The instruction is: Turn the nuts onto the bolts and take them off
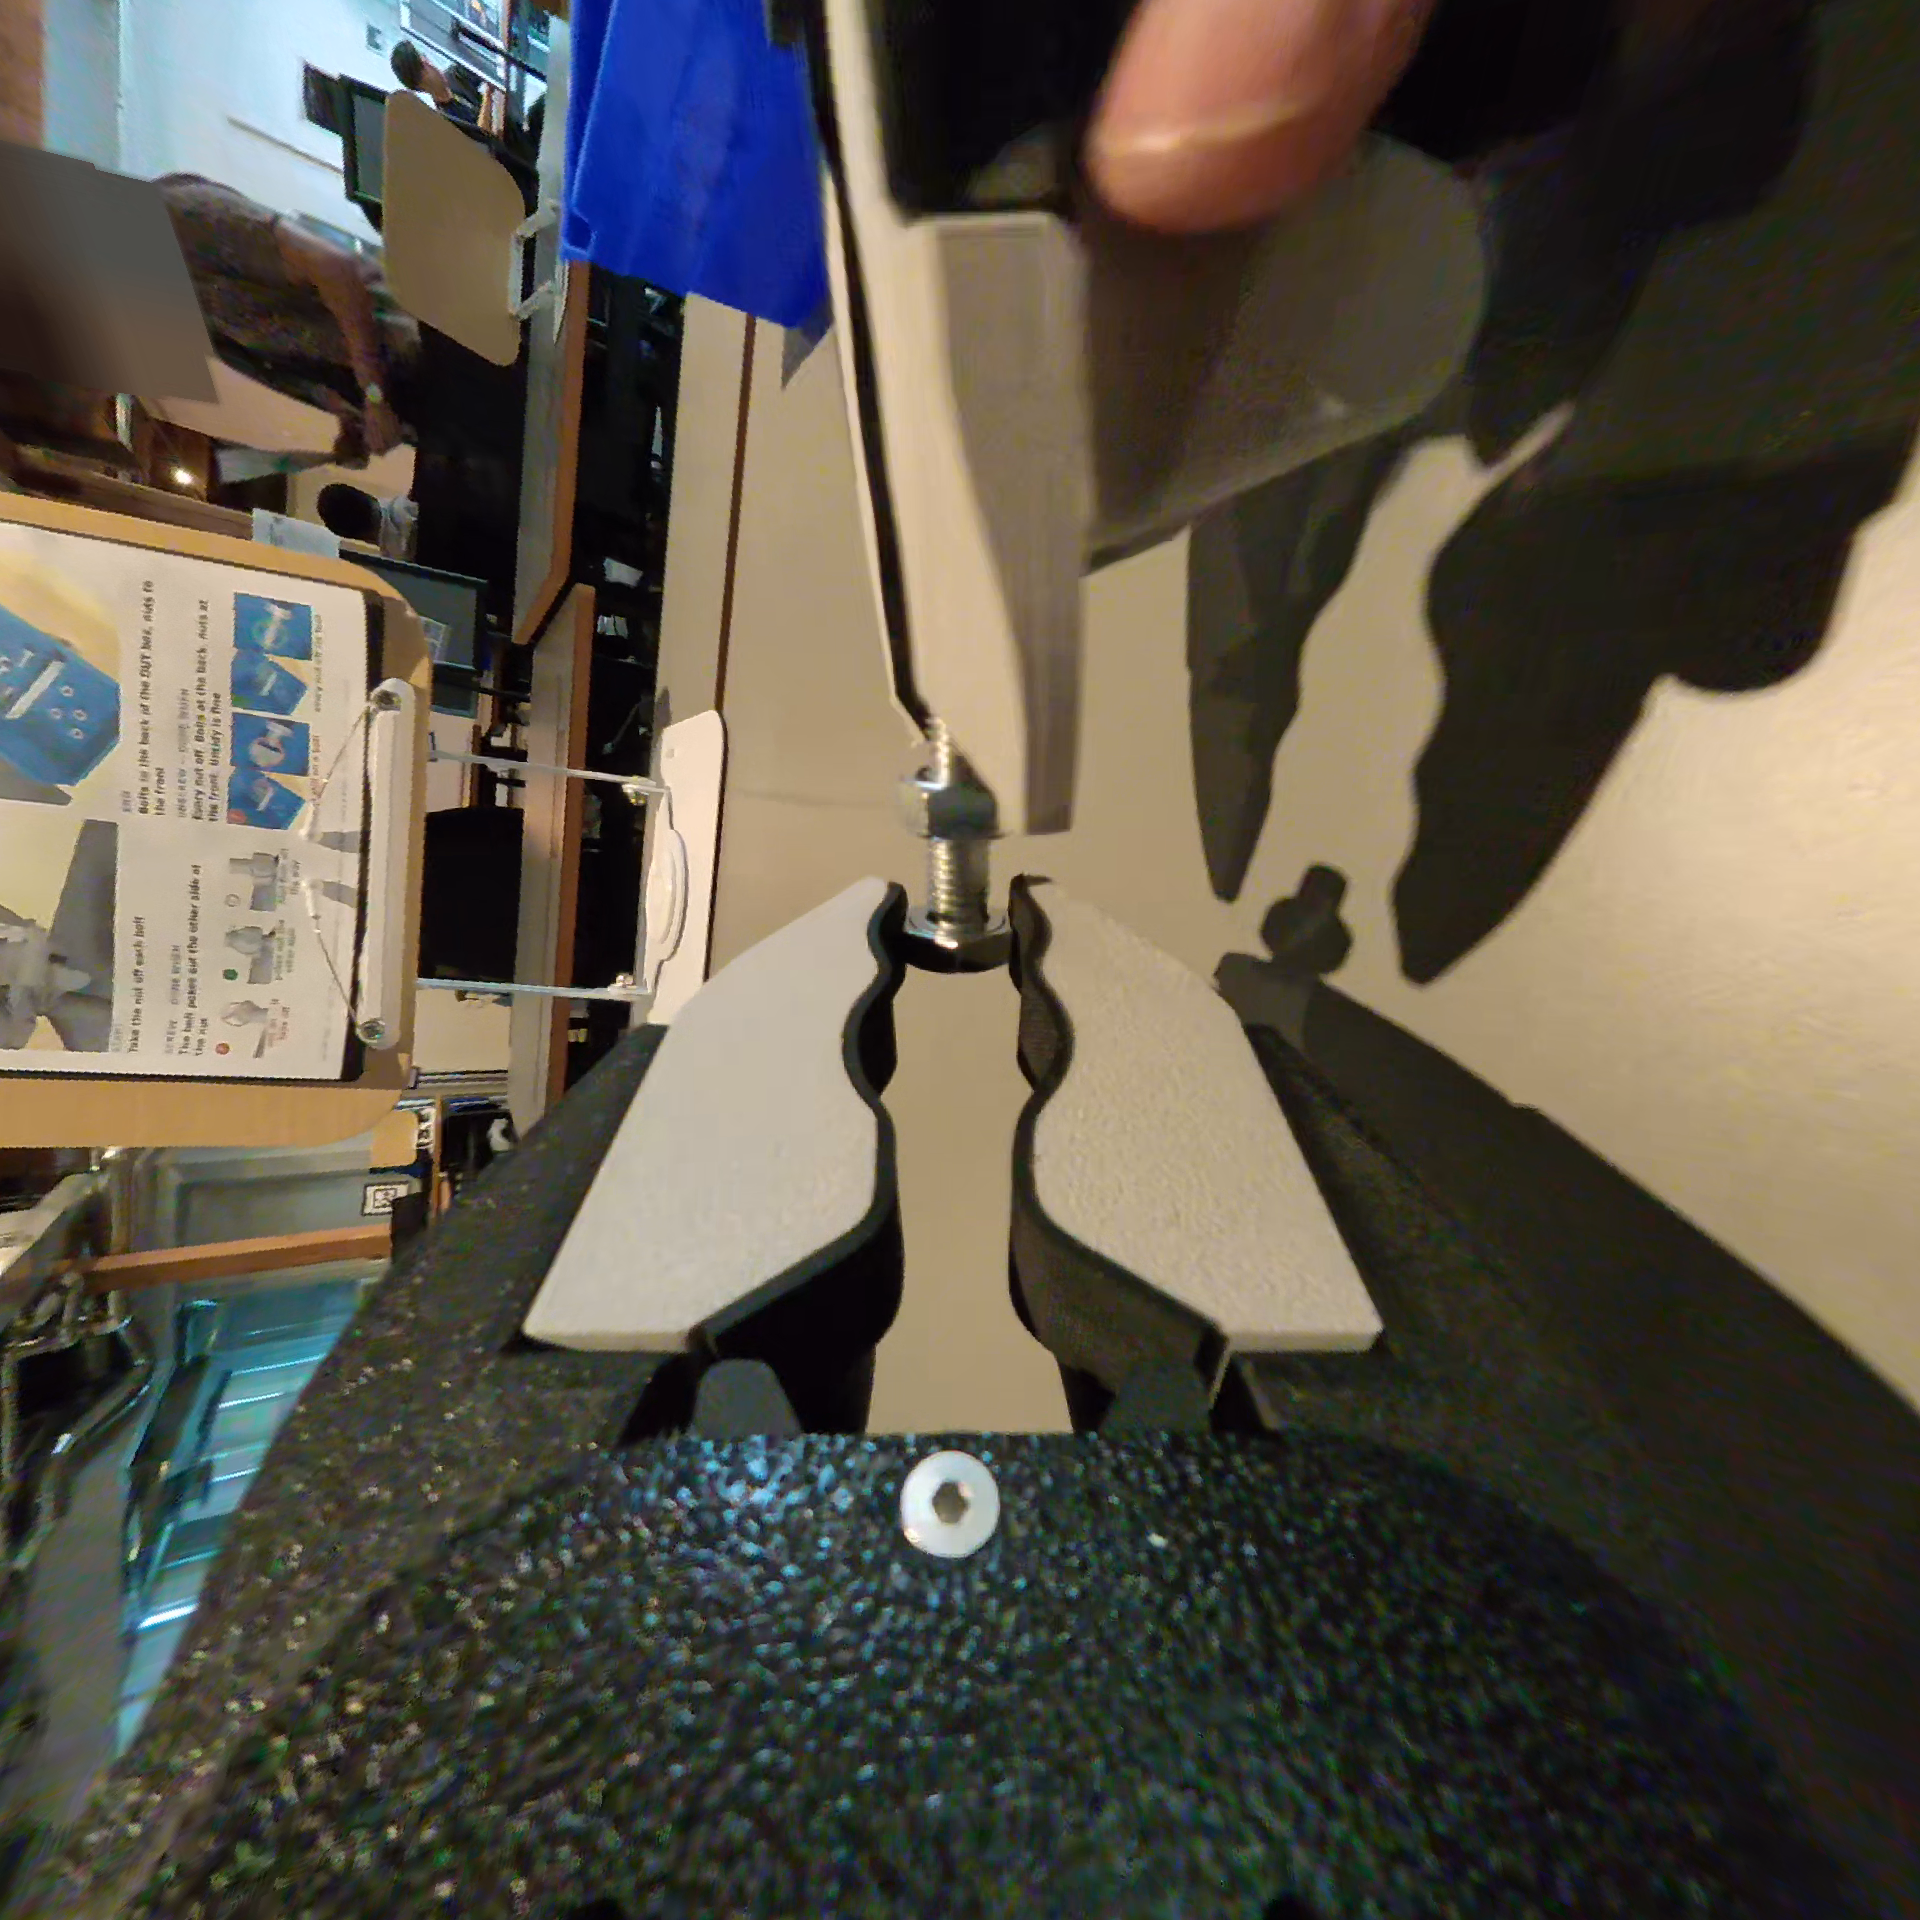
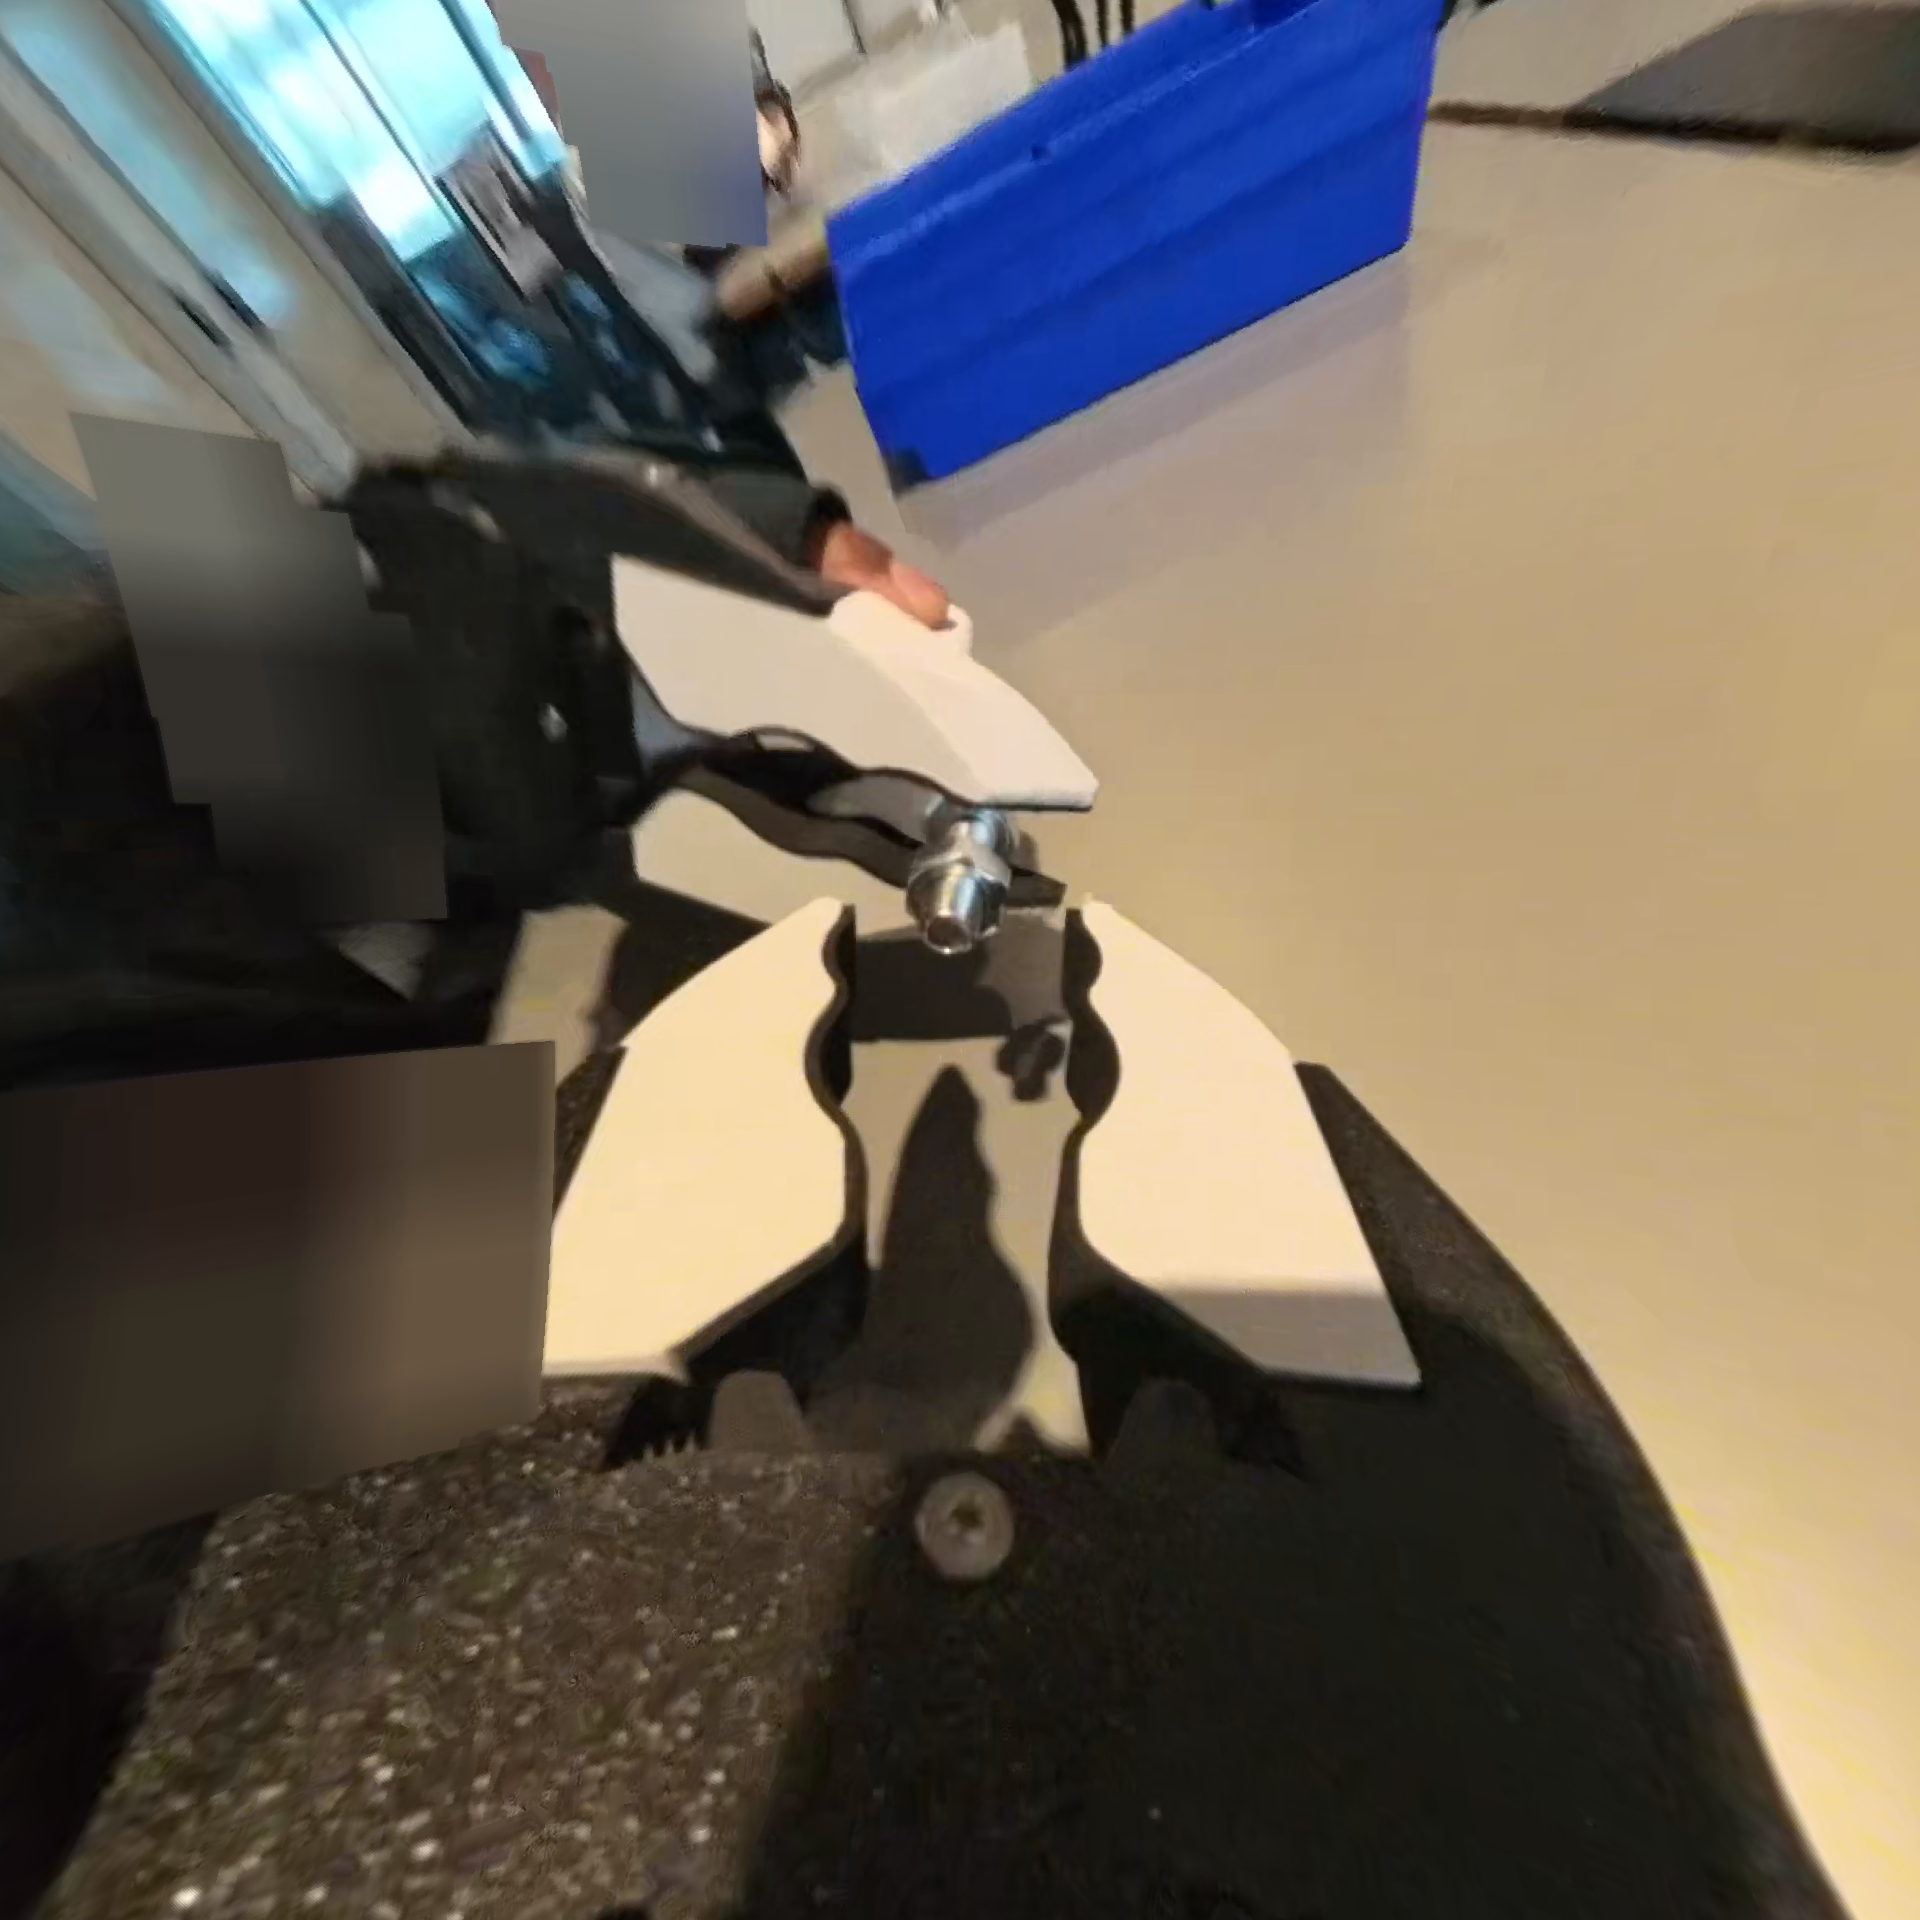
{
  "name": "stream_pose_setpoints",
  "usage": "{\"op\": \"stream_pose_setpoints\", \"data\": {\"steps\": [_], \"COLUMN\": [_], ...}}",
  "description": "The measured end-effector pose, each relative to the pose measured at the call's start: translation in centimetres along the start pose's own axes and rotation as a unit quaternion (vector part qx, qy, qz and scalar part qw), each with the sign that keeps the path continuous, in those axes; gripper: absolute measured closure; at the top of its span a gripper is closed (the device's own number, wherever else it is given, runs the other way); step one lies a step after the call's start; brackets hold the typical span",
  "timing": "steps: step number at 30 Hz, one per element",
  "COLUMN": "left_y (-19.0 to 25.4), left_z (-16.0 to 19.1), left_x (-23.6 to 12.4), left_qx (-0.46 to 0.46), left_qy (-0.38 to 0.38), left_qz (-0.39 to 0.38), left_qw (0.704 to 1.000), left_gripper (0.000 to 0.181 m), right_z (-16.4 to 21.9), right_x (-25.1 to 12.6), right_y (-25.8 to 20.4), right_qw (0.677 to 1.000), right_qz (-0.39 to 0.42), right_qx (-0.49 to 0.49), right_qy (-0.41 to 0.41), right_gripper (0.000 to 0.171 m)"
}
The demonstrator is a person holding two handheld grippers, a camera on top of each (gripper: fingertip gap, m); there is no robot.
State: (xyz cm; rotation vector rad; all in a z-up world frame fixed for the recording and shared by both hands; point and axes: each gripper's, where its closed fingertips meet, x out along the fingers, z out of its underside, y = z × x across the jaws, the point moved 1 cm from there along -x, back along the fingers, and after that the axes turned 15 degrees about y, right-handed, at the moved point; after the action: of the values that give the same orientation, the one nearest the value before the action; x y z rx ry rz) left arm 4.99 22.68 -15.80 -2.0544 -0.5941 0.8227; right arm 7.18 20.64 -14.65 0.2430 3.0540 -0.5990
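A silver bolt (image 1: 954,868) with a silver nut (image 1: 943,802) partway along its thread is held above the beige table. My left gripper (image 1: 956,904) is shut on the bolt's head end. In the right wrist view the left gripper (image 2: 1029,842) comes in from the left, and the bolt's free end (image 2: 951,923) and nut (image 2: 940,878) point at my right gripper (image 2: 958,914). The right gripper's jaws stand wide apart on either side of the bolt's end, and no contact shows. Its grey fingers (image 1: 1008,582) reach down to the nut in the left wrist view.
A blue bin (image 2: 1122,239) stands farther back on the beige table (image 2: 1507,727) and also shows in the left wrist view (image 1: 696,156). A picture instruction sheet on a cardboard stand (image 1: 208,810) stands at the table's edge. People are in the background. My left and right fingertips are right by each other.
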Motion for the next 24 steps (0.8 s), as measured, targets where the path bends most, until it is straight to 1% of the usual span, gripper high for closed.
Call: {"op": "stream_pose_setpoints", "data": {"steps": [2, 5, 9, 12, 13, 14, 15, 17, 19, 21, 22, 24], "left_y": [0.0, 0.0, 0.2, 0.4, 0.5, 0.6, 0.5, 0.5, 0.3, 0.1, 0.1, 0.1], "left_z": [0.0, 0.0, -0.1, -0.2, -0.3, -0.3, -0.3, 0.0, 0.1, 0.1, 0.1, 0.0], "left_x": [0.0, 0.0, 0.0, 0.1, 0.1, 0.1, 0.1, 0.1, 0.0, -0.1, -0.1, 0.0], "left_qx": [-0.011, -0.011, -0.005, 0.0, 0.004, 0.011, 0.02, 0.043, 0.072, 0.091, 0.09, 0.082], "left_qy": [0.004, 0.003, 0.004, 0.004, 0.004, 0.003, -0.003, -0.018, -0.032, -0.043, -0.043, -0.039], "left_qz": [0.002, 0.003, 0.007, 0.012, 0.013, 0.012, 0.009, 0.004, -0.008, -0.018, -0.02, -0.021], "left_qw": [1.0, 1.0, 1.0, 1.0, 1.0, 1.0, 1.0, 0.999, 0.997, 0.995, 0.995, 0.996], "left_gripper": [0.163, 0.162, 0.162, 0.162, 0.162, 0.162, 0.163, 0.163, 0.163, 0.163, 0.163, 0.163], "right_z": [0.1, -0.2, -0.3, 0.4, 0.6, 0.8, 0.8, 1.1, 1.2, 1.3, 1.3, 1.2], "right_x": [-0.1, -0.1, -0.2, 0.0, 0.1, 0.2, 0.3, 0.4, 0.6, 0.8, 0.8, 0.8], "right_y": [0.3, 0.4, 0.4, 0.3, 0.4, 0.5, 0.6, 0.8, 0.6, 0.4, 0.3, 0.0], "right_qw": [0.995, 0.973, 0.929, 0.904, 0.9, 0.898, 0.9, 0.922, 0.958, 0.987, 0.994, 0.999], "right_qz": [0.025, 0.055, 0.083, 0.083, 0.087, 0.093, 0.101, 0.104, 0.097, 0.078, 0.065, 0.03], "right_qx": [-0.096, -0.22, -0.356, -0.411, -0.418, -0.42, -0.414, -0.36, -0.258, -0.131, -0.07, 0.031], "right_qy": [-0.02, -0.03, -0.055, -0.081, -0.088, -0.092, -0.094, -0.097, -0.082, -0.058, -0.043, -0.017], "right_gripper": [0.127, 0.132, 0.138, 0.143, 0.145, 0.151, 0.153, 0.153, 0.153, 0.153, 0.153, 0.153]}}
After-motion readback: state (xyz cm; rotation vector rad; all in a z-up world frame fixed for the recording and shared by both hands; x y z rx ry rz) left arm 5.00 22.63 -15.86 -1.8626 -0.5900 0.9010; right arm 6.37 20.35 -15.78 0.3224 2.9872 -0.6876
